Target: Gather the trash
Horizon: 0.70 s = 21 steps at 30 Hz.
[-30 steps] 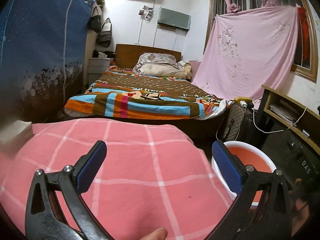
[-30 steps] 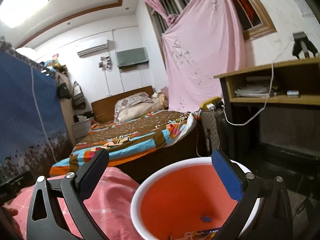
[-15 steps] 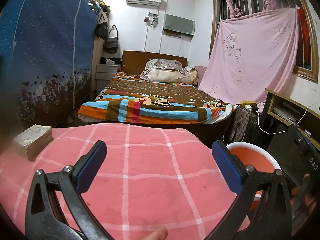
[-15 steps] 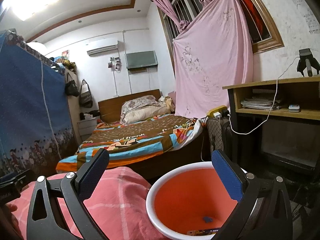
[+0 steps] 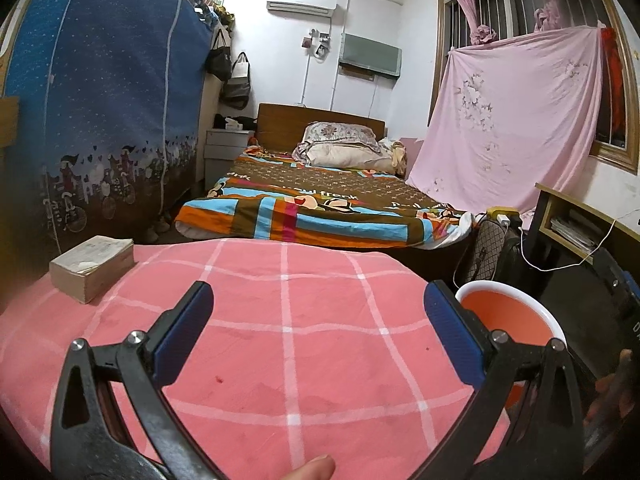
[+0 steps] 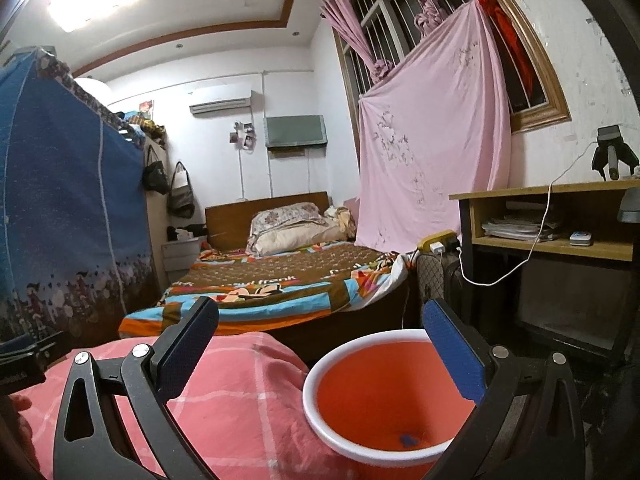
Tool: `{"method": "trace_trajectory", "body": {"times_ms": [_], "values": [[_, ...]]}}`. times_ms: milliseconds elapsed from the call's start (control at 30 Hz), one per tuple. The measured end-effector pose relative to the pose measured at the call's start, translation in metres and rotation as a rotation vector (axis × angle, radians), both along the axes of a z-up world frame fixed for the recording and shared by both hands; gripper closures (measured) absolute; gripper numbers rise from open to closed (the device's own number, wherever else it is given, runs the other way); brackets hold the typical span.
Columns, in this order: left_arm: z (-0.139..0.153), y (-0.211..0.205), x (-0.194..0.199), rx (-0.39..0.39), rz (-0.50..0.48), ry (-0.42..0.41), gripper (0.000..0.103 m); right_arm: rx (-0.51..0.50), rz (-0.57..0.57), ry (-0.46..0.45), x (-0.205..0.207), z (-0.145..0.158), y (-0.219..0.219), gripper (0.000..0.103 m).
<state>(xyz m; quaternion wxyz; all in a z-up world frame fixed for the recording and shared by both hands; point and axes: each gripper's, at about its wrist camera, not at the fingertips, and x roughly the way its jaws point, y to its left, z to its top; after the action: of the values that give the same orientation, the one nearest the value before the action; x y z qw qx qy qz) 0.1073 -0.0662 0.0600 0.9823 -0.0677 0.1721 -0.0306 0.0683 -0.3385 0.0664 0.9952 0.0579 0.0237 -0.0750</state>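
An orange bin with a white rim (image 6: 384, 396) stands on the floor at the right edge of the pink checked table (image 5: 288, 340); it also shows in the left wrist view (image 5: 508, 316). A small blue scrap (image 6: 407, 439) lies inside it. My left gripper (image 5: 316, 328) is open and empty above the pink cloth. My right gripper (image 6: 320, 348) is open and empty, above the table's edge and the bin. No loose trash shows on the cloth.
A thick book (image 5: 92, 266) lies at the table's far left. A bed with a colourful blanket (image 5: 320, 208) is beyond. A wooden desk (image 6: 560, 224) with a white cable, a dark bag (image 5: 492, 252) and a blue wardrobe (image 5: 100, 100) flank the room.
Both grippers have pulled back and risen. The left view has swung left, so the book has come into view. The bin looks smaller and farther in the right view.
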Motion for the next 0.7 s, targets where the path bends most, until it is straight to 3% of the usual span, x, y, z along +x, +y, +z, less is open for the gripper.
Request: {"method": "trace_trajectory", "body": {"times_ms": [433,700], "values": [[-0.009,0.023,-0.036,0.026,0.053,-0.030,0.015,-0.010,0.033,-0.027,-0.030,-0.004,0.019,0.000],[-0.015,0.032,-0.054,0.043,0.074,-0.053,0.015,-0.022,0.016,0.001,-0.043,-0.011,0.035,0.000]]}}
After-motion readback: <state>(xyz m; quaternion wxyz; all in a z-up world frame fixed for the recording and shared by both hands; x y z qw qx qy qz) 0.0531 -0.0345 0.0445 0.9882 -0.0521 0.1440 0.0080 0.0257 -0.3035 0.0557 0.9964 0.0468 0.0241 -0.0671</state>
